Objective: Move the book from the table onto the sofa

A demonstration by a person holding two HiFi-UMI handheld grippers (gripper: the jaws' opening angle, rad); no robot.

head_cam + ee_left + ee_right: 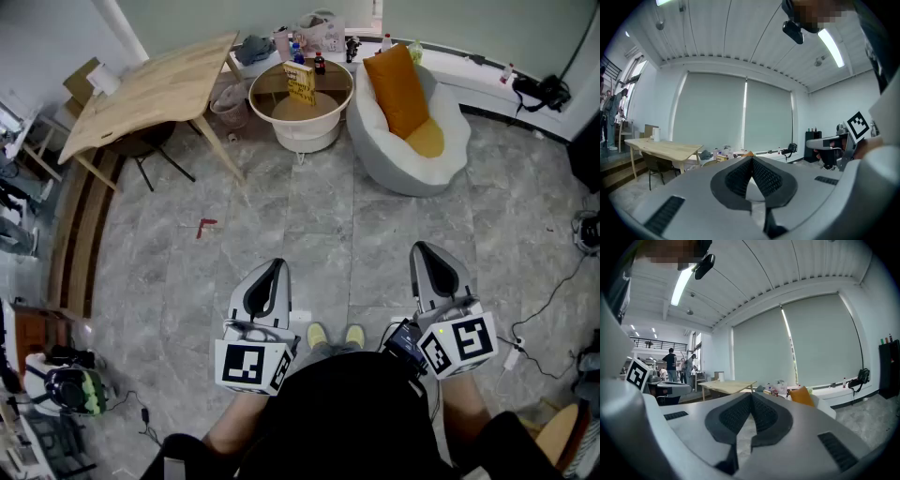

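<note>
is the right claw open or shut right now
Shut. In the right gripper view the right claw has its two jaws meeting at the tips, and nothing is held between them.

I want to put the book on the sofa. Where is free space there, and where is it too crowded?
Free: the sofa seat in front of the upright orange cushion, on and around the flat orange-yellow cushion. The wooden table top is mostly bare too. Crowded: the spot behind the round table, with bottles and bags.

There is one book (301, 82), one round table (305, 139), one wooden table (155, 94) and one sofa (403, 169). The orange cushions (398, 89) (427, 139) number two.
</note>
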